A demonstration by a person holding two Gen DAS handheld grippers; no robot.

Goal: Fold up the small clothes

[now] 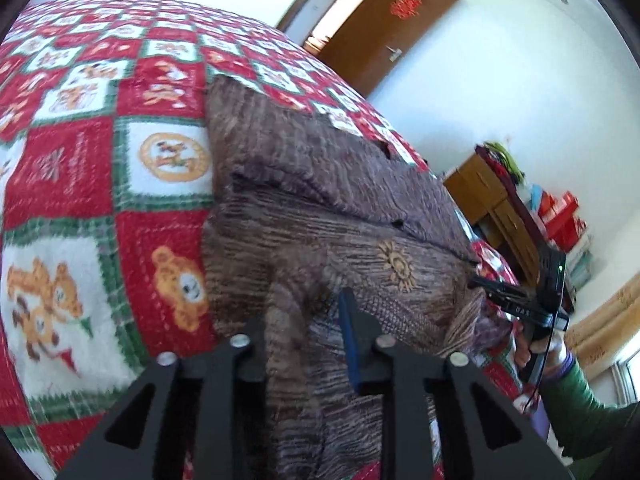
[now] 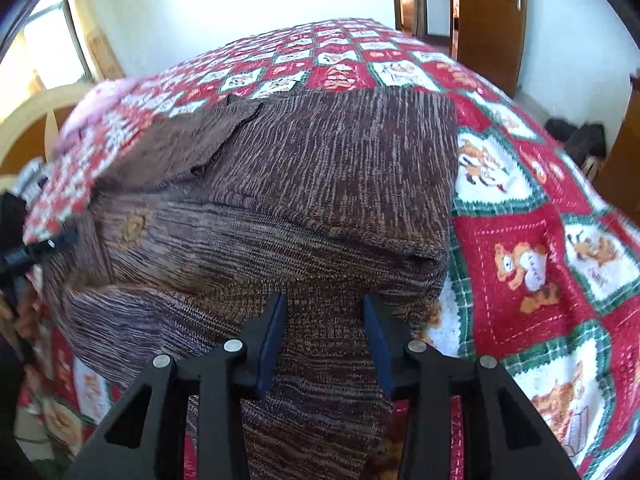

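A brown knitted sweater point(image 1: 320, 184) with a small embroidered sun motif point(image 1: 396, 266) lies on the bed, its lower part folded up over the rest; it also shows in the right wrist view point(image 2: 320, 168). My left gripper point(image 1: 304, 320) is shut on a bunched edge of the sweater, lifted off the bed. My right gripper point(image 2: 324, 316) is shut on another part of the sweater's near edge, with cloth filling the gap between its blue pads point(image 2: 376, 332). The right gripper also shows in the left wrist view point(image 1: 520, 304), pinching the sweater's corner.
The bed is covered by a red, white and green patchwork blanket point(image 1: 80, 168) with bear pictures. A brown door point(image 1: 384, 28) stands at the back. A wooden cabinet point(image 1: 496, 204) with red boxes is to the right. A pink cloth point(image 2: 100, 108) lies far left.
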